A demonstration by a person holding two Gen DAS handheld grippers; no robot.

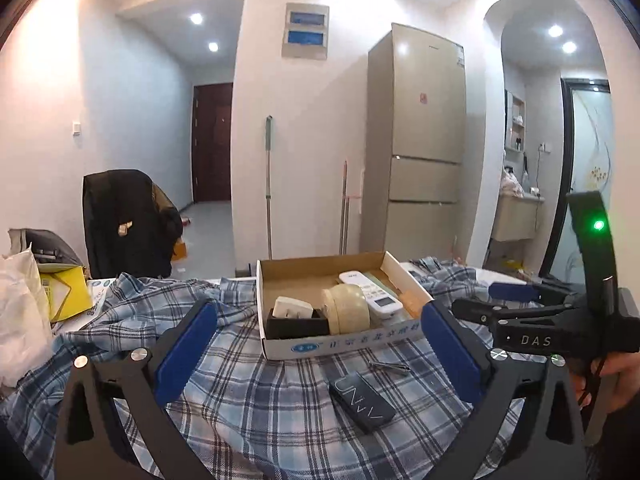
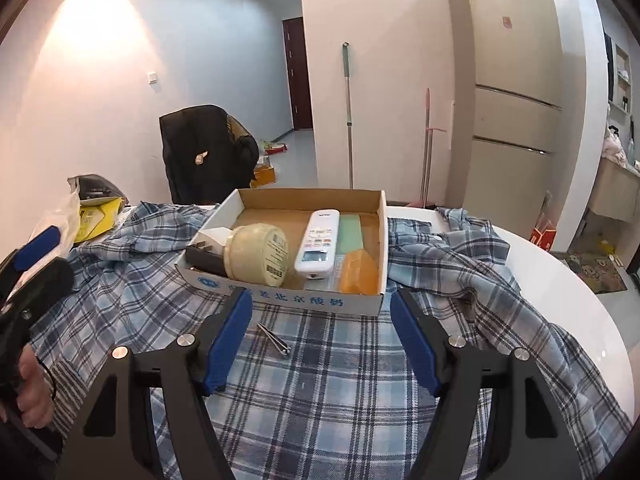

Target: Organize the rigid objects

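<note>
A cardboard box (image 1: 276,346) (image 2: 288,300) stands on a blue plaid cloth. It holds a cream jar (image 1: 346,308) (image 2: 258,254), a white remote (image 1: 372,290) (image 2: 318,242), a white plug on a black case (image 1: 294,318) (image 2: 206,254) and an orange block (image 2: 358,274). A dark flat box (image 1: 362,402) and metal nail clippers (image 1: 390,367) (image 2: 274,339) lie on the cloth in front of the box. My left gripper (image 1: 320,352) is open and empty above the dark box. My right gripper (image 2: 320,340) is open and empty, with the clippers between its fingers.
The plaid cloth (image 2: 340,380) covers a round white table (image 2: 560,280). A yellow packet and white bags (image 1: 60,292) lie at the left. A chair with a black jacket (image 1: 124,220) stands behind. A fridge (image 1: 420,140) and a mop stand by the far wall.
</note>
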